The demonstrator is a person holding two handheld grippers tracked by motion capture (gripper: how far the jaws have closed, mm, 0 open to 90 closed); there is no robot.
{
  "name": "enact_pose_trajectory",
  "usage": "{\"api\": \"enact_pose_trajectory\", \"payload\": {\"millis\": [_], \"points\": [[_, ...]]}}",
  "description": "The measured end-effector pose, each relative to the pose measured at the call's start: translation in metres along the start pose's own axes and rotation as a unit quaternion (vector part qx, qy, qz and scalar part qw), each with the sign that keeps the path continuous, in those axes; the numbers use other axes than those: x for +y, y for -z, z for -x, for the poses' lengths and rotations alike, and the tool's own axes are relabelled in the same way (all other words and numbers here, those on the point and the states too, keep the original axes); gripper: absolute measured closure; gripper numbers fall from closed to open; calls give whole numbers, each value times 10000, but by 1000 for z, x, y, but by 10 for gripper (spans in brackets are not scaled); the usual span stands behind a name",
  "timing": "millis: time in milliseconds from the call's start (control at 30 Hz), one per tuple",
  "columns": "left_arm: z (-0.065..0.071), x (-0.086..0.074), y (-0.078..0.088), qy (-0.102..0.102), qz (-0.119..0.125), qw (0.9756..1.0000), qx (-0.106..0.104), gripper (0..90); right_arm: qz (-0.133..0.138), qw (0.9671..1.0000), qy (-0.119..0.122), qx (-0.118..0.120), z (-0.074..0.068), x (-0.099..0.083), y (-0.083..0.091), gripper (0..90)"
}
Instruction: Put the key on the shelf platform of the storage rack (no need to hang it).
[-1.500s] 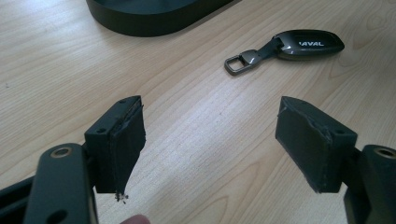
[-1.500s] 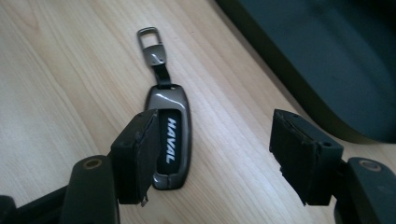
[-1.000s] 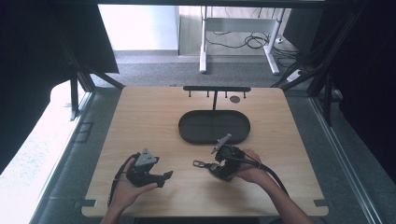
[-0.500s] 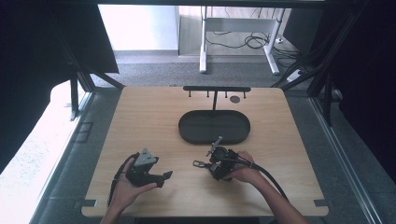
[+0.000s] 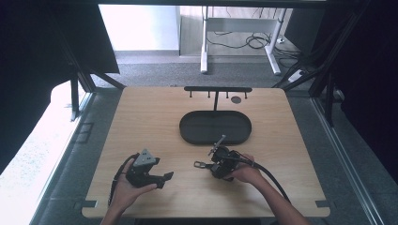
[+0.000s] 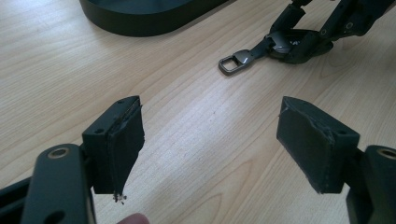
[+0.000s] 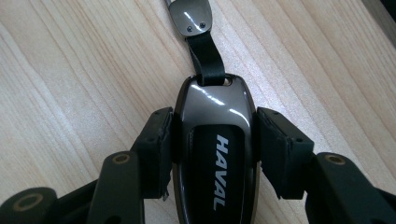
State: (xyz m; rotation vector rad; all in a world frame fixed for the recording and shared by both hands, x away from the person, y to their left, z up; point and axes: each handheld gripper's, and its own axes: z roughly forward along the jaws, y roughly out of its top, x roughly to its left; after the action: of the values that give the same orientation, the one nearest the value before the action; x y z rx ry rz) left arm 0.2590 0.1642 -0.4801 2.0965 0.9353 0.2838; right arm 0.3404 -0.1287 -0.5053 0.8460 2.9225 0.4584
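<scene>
Left gripper [image 5: 165, 176] sits low on the near-left of the wooden table [image 5: 141, 122], held in the person's left hand [image 5: 123, 187]; jaws spread wide, nothing between them, pads [image 6: 123, 144] bare in the left gripper view. It points right, toward the other gripper.

Centre: dark oval tray [image 5: 215, 127] beyond both grippers, looks empty. Behind it a black hook rack [image 5: 218, 89] with small pegs, upright on a thin post.

Right of centre: right gripper [image 5: 213, 164] pinches a car key fob [image 7: 215, 154] by its two long sides, jaws pressed against the glossy shell, "HAVAL" lettering facing the camera. Fob lies at or just off the table, near front, just short of the tray. A short black strap [image 7: 205, 58] leads from the fob to a metal tab [image 7: 190, 16]; a metal loop [image 6: 235, 61] at the far end rests on the wood.

Step in hand, judged: lift the fob and carry it to tray or rack. Do it well: keep the squeeze centred on the shell, since it's slick; lift straight up until the loop clears the table; keep the left gripper out of the path.

Hard to tell: whether the fob's underside touches the table; the fob's lower end is cut off by the frame; the rack pegs are too small to read.
</scene>
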Motion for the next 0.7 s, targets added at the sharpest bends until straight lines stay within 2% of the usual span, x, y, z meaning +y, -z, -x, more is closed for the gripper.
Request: {"api": "enact_pose_trajectory", "payload": {"millis": [233, 267, 333, 400, 467, 600, 700], "points": [[-1, 0, 0, 18, 2, 10000, 12, 234, -7, 9997, -53, 245, 6, 1, 3, 494], [-1, 0, 0, 29, 12, 10000, 13, 234, 57, 9993, -117, 346, 9, 1, 7, 495], [-1, 0, 0, 28, 1, 10000, 16, 234, 86, 9991, -139, 382, 10, 1, 9, 495], [0, 0, -1, 18, -16, 10000, 14, 234, 256, 9982, -199, 497, 14, 1, 18, 495], [0, 0, -1, 14, -15, 10000, 13, 234, 298, 9979, -247, 527, 14, 1, 21, 495], [0, 0, -2, -24, -33, 10000, 15, 234, 558, 9956, -348, 670, 20, 1, 37, 496], [1, 0, -4, 10, -27, 10000, 11, 234, 606, 9953, -344, 666, 22, 2, 43, 496]]}}
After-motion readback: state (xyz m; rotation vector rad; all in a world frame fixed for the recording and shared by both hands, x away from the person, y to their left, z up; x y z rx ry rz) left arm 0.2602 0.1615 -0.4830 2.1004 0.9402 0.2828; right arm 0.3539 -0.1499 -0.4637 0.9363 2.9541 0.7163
